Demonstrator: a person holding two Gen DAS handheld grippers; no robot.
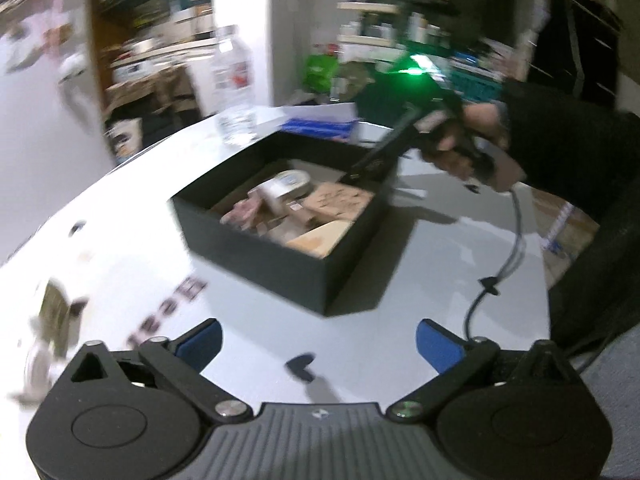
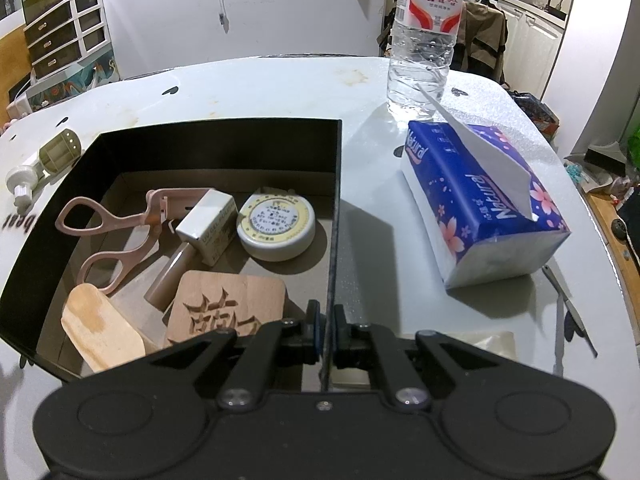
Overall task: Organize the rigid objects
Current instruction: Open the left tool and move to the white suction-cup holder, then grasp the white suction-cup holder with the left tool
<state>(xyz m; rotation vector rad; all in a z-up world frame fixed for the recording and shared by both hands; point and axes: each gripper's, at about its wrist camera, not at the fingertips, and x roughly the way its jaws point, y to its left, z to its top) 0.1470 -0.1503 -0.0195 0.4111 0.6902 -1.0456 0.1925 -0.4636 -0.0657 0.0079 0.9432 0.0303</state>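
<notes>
A black open box (image 2: 224, 148) holds a pink eyelash curler (image 2: 108, 236), a small white carton (image 2: 208, 224), a round tape measure (image 2: 276, 226), a carved wooden coaster (image 2: 228, 304) and a wooden stick (image 2: 100, 328). My right gripper (image 2: 326, 328) is shut on the box's right wall. In the left wrist view a hand (image 1: 468, 140) holds that right gripper (image 1: 352, 174) at the far corner of the box (image 1: 256, 256). My left gripper (image 1: 318, 344) hovers over the table in front of the box, open, with nothing between its blue pads. An olive and white roller tool (image 2: 44, 160) lies left of the box.
A blue tissue pack (image 2: 484, 204) and a water bottle (image 2: 424, 40) stand right of the box. A thin metal tool (image 2: 568, 308) lies near the table's right edge. A cable (image 1: 492, 280) trails across the white table (image 2: 260, 92). Clutter fills the room behind.
</notes>
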